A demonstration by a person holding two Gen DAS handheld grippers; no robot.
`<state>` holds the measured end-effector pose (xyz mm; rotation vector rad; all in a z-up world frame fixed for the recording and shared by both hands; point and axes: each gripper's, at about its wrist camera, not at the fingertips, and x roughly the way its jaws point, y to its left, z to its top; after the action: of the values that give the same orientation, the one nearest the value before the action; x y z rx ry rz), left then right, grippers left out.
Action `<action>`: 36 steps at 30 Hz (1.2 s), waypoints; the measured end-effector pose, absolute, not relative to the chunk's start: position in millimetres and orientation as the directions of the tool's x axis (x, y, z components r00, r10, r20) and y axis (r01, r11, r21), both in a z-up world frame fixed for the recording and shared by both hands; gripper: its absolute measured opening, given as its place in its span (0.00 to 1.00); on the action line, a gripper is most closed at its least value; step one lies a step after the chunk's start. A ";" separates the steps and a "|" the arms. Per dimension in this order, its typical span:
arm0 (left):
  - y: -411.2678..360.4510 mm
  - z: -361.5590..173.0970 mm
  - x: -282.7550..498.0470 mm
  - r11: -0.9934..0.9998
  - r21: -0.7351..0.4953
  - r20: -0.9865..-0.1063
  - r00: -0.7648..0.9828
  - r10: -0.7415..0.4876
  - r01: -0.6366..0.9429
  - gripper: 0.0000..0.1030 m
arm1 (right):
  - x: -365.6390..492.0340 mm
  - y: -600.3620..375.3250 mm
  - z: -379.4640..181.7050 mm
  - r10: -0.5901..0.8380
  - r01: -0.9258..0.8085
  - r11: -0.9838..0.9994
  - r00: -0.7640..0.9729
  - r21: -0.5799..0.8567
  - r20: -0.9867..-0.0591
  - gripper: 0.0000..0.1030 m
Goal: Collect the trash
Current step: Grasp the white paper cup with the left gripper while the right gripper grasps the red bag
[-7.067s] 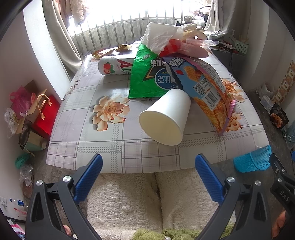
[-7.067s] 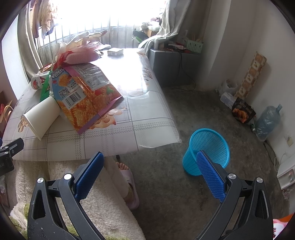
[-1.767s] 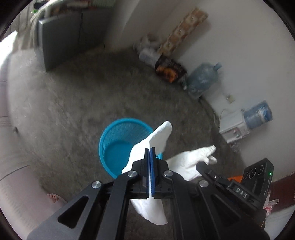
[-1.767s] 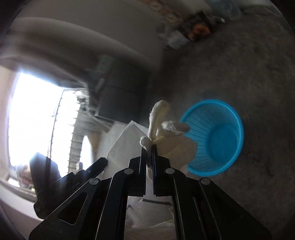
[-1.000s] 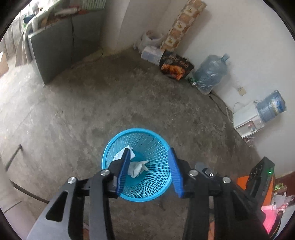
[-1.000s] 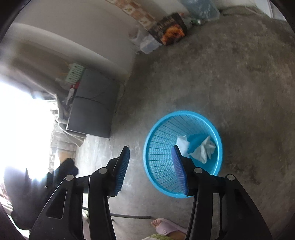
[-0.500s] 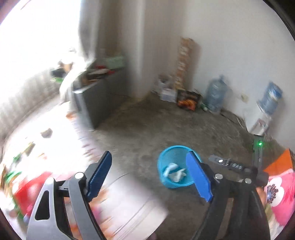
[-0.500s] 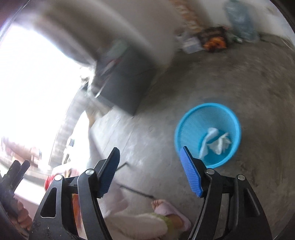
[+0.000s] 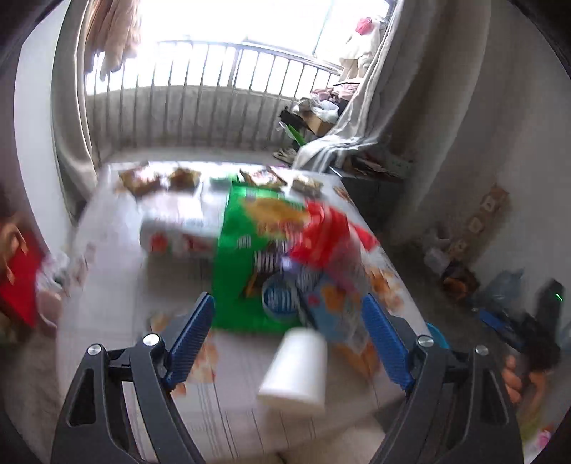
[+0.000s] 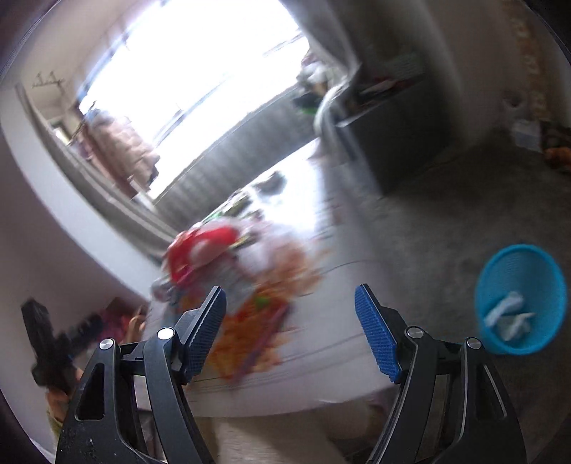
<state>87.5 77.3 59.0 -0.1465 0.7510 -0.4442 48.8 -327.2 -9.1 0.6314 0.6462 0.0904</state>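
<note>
Left gripper (image 9: 289,335): black plastic frame w/ triangular cut-outs, silver screws, blue ribbed pads (image 9: 191,337). Right gripper (image 10: 289,328): same build, black arms, silver screws, blue textured pads (image 10: 374,337). Bare skin of fingers (image 9: 512,380) at right edge, holding black handle.

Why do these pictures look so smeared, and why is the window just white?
Left wrist view: the table and its wrappers are streaked by motion blur, while the window is overexposed. Right wrist view: blur is heavier, glare floods the top, and only the blue basket stays fairly clear.
</note>
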 end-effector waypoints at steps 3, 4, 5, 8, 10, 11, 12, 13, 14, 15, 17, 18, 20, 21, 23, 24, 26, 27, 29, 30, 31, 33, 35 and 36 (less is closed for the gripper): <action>79.5 32.2 67.5 0.850 -0.356 -0.634 0.567 -0.526 0.389 0.79 | 69.9 -311.1 -15.7 0.352 0.073 0.778 0.772 0.624 -0.529 0.69; 73.0 25.8 60.3 0.835 -0.370 -0.636 0.544 -0.548 0.408 0.77 | 78.0 -303.2 -14.1 0.373 0.065 0.767 0.764 0.638 -0.527 0.69; 72.5 20.5 55.2 0.819 -0.382 -0.637 0.520 -0.569 0.429 0.76 | 86.0 -297.1 -12.7 0.399 0.053 0.755 0.754 0.654 -0.522 0.69; 66.2 0.7 47.0 0.765 -0.430 -0.632 0.445 -0.634 0.479 0.73 | 109.9 -274.8 1.7 0.460 0.014 0.725 0.735 0.689 -0.499 0.69; 57.4 -8.8 52.4 0.753 -0.447 -0.644 0.411 -0.646 0.483 0.67 | 128.0 -260.4 7.2 0.487 0.010 0.703 0.722 0.711 -0.491 0.69; 53.8 -14.4 53.4 0.757 -0.437 -0.651 0.409 -0.639 0.486 0.66 | 136.1 -256.2 10.8 0.499 0.014 0.689 0.717 0.725 -0.487 0.69; 50.9 -19.1 55.8 0.762 -0.430 -0.654 0.415 -0.633 0.485 0.64 | 145.4 -253.7 10.9 0.507 0.025 0.673 0.712 0.740 -0.485 0.69; 50.2 -22.0 56.8 0.766 -0.426 -0.655 0.420 -0.628 0.482 0.62 | 156.3 -251.8 10.7 0.520 0.039 0.648 0.707 0.761 -0.479 0.69; 49.6 -25.2 58.4 0.766 -0.430 -0.654 0.420 -0.629 0.478 0.60 | 161.3 -251.8 11.1 0.534 0.044 0.628 0.702 0.777 -0.471 0.69; 49.8 -29.2 60.0 0.762 -0.443 -0.652 0.414 -0.635 0.472 0.58 | 168.9 -249.0 11.4 0.553 0.052 0.603 0.692 0.796 -0.464 0.69; 49.6 -32.9 61.5 0.763 -0.449 -0.652 0.413 -0.636 0.465 0.55 | 179.7 -241.7 15.0 0.572 0.047 0.589 0.681 0.807 -0.457 0.69; 48.6 -35.2 61.9 0.762 -0.452 -0.650 0.414 -0.637 0.464 0.53 | 183.2 -236.8 18.6 0.575 0.036 0.596 0.678 0.802 -0.458 0.69; 47.2 -38.0 60.8 0.747 -0.471 -0.639 0.403 -0.656 0.469 0.52 | 192.6 -224.6 28.3 0.585 0.009 0.617 0.664 0.787 -0.466 0.69; 48.2 -40.3 62.0 0.741 -0.480 -0.631 0.401 -0.664 0.471 0.50 | 195.7 -221.1 29.9 0.593 0.000 0.618 0.657 0.786 -0.467 0.69; 46.9 -40.4 65.5 0.730 -0.493 -0.621 0.397 -0.676 0.474 0.48 | 205.5 -210.3 35.7 0.605 -0.014 0.627 0.638 0.779 -0.476 0.69; 45.4 -41.6 66.0 0.727 -0.501 -0.617 0.395 -0.681 0.469 0.46 | 209.4 -206.7 37.0 0.605 -0.016 0.635 0.633 0.772 -0.484 0.69; 43.6 -44.6 68.1 0.721 -0.520 -0.610 0.391 -0.689 0.459 0.42 | 219.8 -198.5 37.3 0.590 0.000 0.660 0.619 0.751 -0.519 0.65; 43.7 -45.9 68.4 0.716 -0.528 -0.605 0.390 -0.694 0.457 0.38 | 224.0 -195.9 35.8 0.587 0.011 0.665 0.610 0.746 -0.532 0.64; 45.9 -48.1 68.5 0.710 -0.542 -0.593 0.393 -0.702 0.450 0.32 | 230.9 -192.0 31.3 0.572 0.037 0.682 0.595 0.730 -0.565 0.60; 46.2 -50.0 69.9 0.709 -0.548 -0.591 0.395 -0.703 0.443 0.27 | 234.9 -189.9 29.1 0.563 0.048 0.690 0.590 0.722 -0.578 0.59; 46.9 -51.4 71.3 0.708 -0.554 -0.588 0.396 -0.705 0.439 0.23 | 237.7 -187.6 26.8 0.555 0.061 0.698 0.584 0.714 -0.592 0.56; 49.9 -52.3 71.9 0.704 -0.566 -0.579 0.401 -0.710 0.430 0.17 | 242.3 -182.4 23.3 0.545 0.078 0.706 0.574 0.704 -0.611 0.53; 51.6 -51.8 71.4 0.702 -0.568 -0.572 0.406 -0.712 0.431 0.10 | 244.2 -178.5 21.7 0.529 0.093 0.719 0.569 0.689 -0.629 0.50; 52.3 -50.9 70.3 0.700 -0.567 -0.568 0.409 -0.714 0.434 0.09 | 245.4 -177.0 21.1 0.524 0.097 0.724 0.568 0.683 -0.635 0.48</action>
<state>70.3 52.3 -50.9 -0.3574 0.8868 -0.7423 245.4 -177.0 21.1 0.7424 0.9520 0.2796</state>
